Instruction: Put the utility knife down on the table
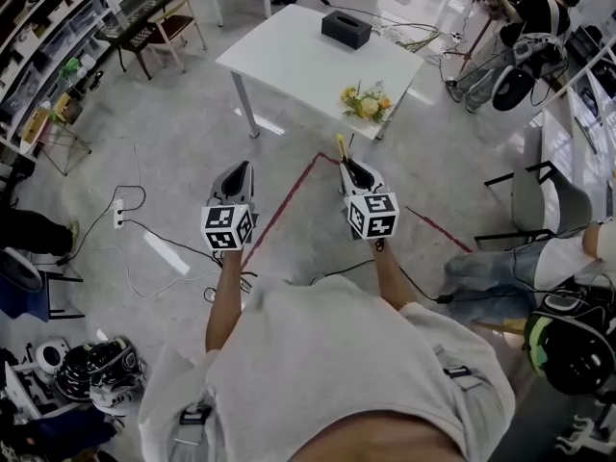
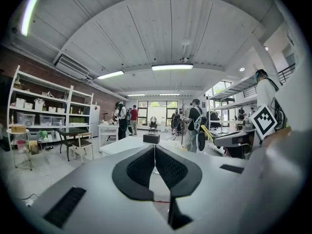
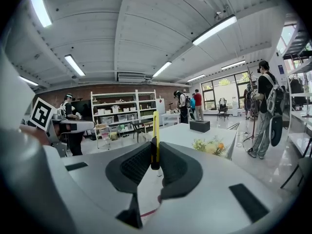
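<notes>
My right gripper (image 1: 346, 162) is shut on a slim yellow and black utility knife (image 1: 341, 147), which sticks up out of the jaws (image 3: 155, 130). It hangs in the air short of the white table (image 1: 289, 61), over the floor. To its left my left gripper (image 1: 238, 168) is shut with nothing in it; its pads (image 2: 141, 167) meet at the tip. The table (image 3: 195, 135) lies ahead in both gripper views (image 2: 122, 145).
On the table stand a black box (image 1: 346, 29) at the far side and a small flower bunch (image 1: 367, 103) at the near right corner. Red tape (image 1: 289, 200) and cables (image 1: 135, 224) cross the floor. Shelves (image 1: 48, 27) line the left wall; a seated person (image 1: 520, 258) is at right.
</notes>
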`<control>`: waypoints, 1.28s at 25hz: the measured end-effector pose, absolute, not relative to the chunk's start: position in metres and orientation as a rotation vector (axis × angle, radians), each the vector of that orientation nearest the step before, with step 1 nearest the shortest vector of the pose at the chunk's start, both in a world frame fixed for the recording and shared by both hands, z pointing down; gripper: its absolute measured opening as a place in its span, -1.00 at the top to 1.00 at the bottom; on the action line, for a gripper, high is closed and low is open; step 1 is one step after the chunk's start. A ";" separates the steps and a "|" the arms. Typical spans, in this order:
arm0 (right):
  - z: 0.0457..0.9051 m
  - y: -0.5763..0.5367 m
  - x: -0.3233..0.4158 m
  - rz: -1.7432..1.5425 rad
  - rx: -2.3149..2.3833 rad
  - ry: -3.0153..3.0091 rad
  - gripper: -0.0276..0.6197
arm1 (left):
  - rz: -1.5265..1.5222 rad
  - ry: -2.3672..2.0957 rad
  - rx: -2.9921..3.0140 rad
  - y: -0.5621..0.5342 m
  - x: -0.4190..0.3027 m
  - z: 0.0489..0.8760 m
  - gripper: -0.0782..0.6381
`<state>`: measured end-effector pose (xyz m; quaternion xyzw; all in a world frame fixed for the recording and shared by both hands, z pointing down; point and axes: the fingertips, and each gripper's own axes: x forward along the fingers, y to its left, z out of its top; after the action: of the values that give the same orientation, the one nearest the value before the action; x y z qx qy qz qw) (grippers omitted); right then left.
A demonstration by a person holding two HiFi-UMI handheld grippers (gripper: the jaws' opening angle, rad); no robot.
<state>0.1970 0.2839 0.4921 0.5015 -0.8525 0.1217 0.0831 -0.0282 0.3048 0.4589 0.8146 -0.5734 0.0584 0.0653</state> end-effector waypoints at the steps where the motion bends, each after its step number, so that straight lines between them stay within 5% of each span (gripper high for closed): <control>1: 0.494 0.284 0.199 0.362 1.495 -2.542 0.70 | 0.177 -1.729 2.457 0.304 -0.025 0.460 0.72; 17: 0.499 0.243 0.201 0.361 1.460 -2.528 0.69 | 0.188 -1.681 2.454 0.265 -0.007 0.479 0.72; 32: 0.494 0.097 0.138 0.342 1.550 -2.463 0.69 | 0.145 -1.577 2.527 0.101 -0.064 0.475 0.72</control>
<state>0.1379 0.0971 0.4940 0.5260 -0.8359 0.1162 0.1054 -0.0642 0.1006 0.4752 0.8447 -0.5271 0.0486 0.0799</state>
